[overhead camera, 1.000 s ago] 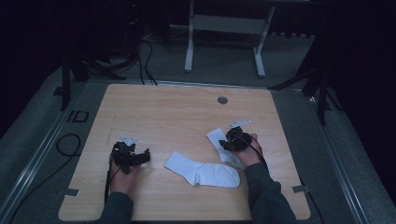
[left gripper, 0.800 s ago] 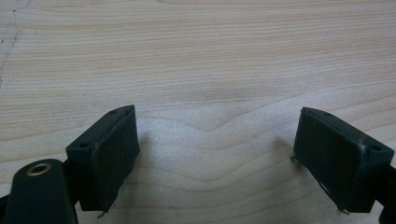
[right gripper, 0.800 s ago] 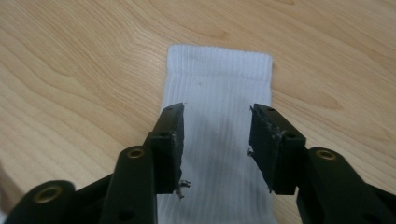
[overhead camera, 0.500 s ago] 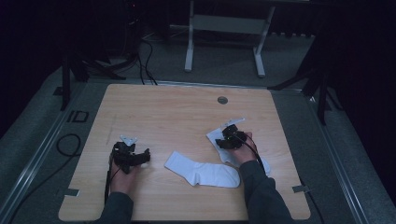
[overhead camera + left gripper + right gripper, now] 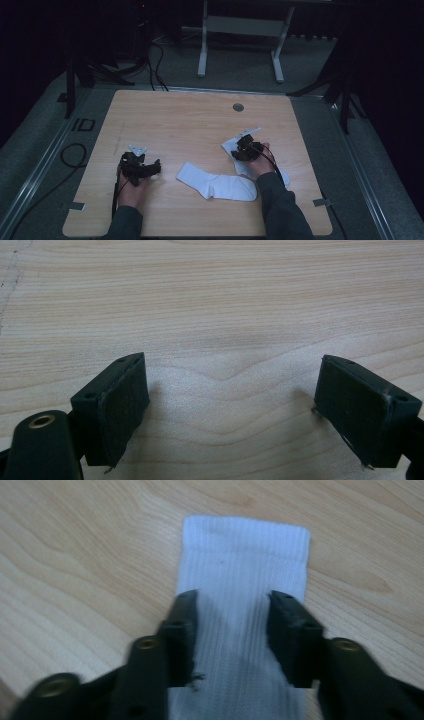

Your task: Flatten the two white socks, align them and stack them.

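Note:
Two white socks lie on the wooden table [image 5: 190, 120]. One sock [image 5: 215, 182] lies flat near the front middle, apart from both grippers. The other sock [image 5: 231, 146] runs from its ribbed cuff [image 5: 245, 550] back under my right hand toward the front right. My right gripper [image 5: 245, 150] sits low over this sock, open, and its jaws [image 5: 232, 630] straddle the ribbed fabric with nothing pinched. My left gripper [image 5: 142, 167] rests at the front left, left of the middle sock. It is wide open [image 5: 230, 410] over bare wood.
A round grommet hole [image 5: 238, 107] sits near the table's far edge. Grey floor with cables [image 5: 155, 60] and a metal stand's legs [image 5: 240, 55] lie beyond the table. Tape marks [image 5: 322, 202] flank the front corners.
My right gripper has shifted slightly left along the sock's cuff end. The left gripper and the middle sock have stayed where they were.

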The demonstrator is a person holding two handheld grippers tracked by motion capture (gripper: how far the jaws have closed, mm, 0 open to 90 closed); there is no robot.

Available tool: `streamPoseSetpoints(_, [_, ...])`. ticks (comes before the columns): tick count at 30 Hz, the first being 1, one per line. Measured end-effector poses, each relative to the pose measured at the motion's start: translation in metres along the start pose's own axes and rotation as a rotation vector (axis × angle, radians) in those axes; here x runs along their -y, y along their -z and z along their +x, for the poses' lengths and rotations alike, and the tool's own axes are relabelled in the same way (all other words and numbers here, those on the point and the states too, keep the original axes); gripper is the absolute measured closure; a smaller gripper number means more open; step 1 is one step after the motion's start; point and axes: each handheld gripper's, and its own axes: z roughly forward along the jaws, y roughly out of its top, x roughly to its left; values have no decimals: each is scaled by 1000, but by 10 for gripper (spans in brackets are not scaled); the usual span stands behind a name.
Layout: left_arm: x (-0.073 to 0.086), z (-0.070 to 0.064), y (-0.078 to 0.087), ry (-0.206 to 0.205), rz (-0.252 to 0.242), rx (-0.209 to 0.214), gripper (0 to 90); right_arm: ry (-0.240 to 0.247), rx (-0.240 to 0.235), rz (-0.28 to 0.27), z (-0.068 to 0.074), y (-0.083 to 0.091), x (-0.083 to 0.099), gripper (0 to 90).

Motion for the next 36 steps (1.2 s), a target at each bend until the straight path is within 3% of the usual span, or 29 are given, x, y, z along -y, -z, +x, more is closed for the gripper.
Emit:
streamPoseSetpoints(1, [0,0,0,0,0,0,140,0,0,0,0,0,0,658])
streamPoseSetpoints(5, [0,0,0,0,0,0,140,30,4,16,0,4,3,817])
streamPoseSetpoints(9, [0,0,0,0,0,0,140,50,2,21,-1,7,6,830])
streamPoseSetpoints(10, [0,0,0,0,0,0,140,51,-24,24,-4,10,8,829])
streamPoseSetpoints(12, [0,0,0,0,0,0,140,54,-28,21,-5,12,8,829])
streamPoseSetpoints(17, [0,0,0,-1,0,0,140,80,-20,2,-15,38,17,828])
streamPoseSetpoints(21, [0,0,0,0,-1,0,140,67,-52,-42,-15,62,27,827])
streamPoseSetpoints(24, [0,0,0,-1,-1,0,140,61,-55,-63,-13,76,35,826])
streamPoseSetpoints(29, [0,0,0,0,-1,-1,140,25,-103,-124,-4,104,49,826])
streamPoseSetpoints(34, [0,0,0,-1,0,-1,140,52,-169,-212,19,131,54,826])
streamPoseSetpoints(36, [0,0,0,-1,0,-1,140,62,-176,-221,22,134,54,826])
